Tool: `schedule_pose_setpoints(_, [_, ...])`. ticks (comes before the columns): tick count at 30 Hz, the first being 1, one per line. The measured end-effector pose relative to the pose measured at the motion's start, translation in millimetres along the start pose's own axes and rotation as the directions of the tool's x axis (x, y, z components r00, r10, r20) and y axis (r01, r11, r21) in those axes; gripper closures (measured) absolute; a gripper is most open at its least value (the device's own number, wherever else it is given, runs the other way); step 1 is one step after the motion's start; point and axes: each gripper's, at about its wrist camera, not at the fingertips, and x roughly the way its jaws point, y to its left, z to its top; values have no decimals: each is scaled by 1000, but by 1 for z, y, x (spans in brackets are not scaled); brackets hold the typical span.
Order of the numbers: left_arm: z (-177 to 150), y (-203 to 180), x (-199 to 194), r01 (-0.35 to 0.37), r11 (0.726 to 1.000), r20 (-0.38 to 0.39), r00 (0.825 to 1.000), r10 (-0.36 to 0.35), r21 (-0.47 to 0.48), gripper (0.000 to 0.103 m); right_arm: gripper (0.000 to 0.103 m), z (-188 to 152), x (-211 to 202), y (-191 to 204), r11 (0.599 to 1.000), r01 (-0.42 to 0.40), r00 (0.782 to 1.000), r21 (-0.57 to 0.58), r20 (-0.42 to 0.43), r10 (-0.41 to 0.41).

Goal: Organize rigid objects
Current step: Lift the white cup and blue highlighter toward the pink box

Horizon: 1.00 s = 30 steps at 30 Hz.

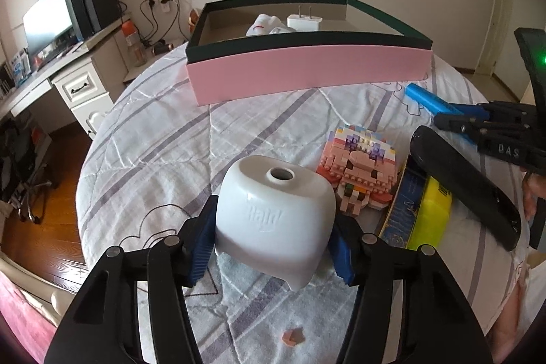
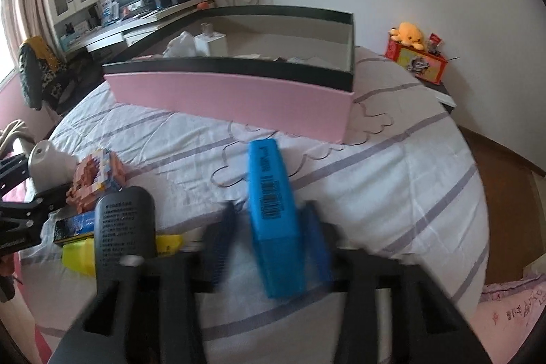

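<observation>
My left gripper (image 1: 273,237) is shut on a white plastic device (image 1: 274,210) with a hole on top, held just above the bed. My right gripper (image 2: 269,241) stands around a blue rectangular box (image 2: 273,210); its fingers are blurred and the left one looks a little apart from the box. The right gripper and blue box (image 1: 431,99) also show in the left wrist view. A pink box with a dark rim (image 1: 307,74) sits at the back of the bed and holds a white charger (image 1: 304,22) and a white object (image 1: 264,26).
A brick-built figure (image 1: 358,173), a black remote-like device (image 1: 467,193), a yellow item (image 1: 431,217) and a dark blue booklet (image 1: 404,203) lie together on the striped bedsheet. A small pink brick (image 1: 292,337) lies near me. A desk with a monitor (image 1: 47,26) stands left.
</observation>
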Motion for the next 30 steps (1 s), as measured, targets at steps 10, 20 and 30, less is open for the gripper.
schedule_pose_setpoints(10, [5,8,-36,-34,999,68,997,36,-27,45,76,-4,-34,7,999,-5,997,37,81,1])
schedule_pose_setpoints(20, [15,7,-103,-54,998,202,978,59,-32,45,76,0,-119,34,1000,0,960,31,279,-8])
schedule_pose_setpoints(30, [25,6,-180,-77,995,361,928,93,-59,45,76,8,-178,71,999,-41,918,-30,394,49])
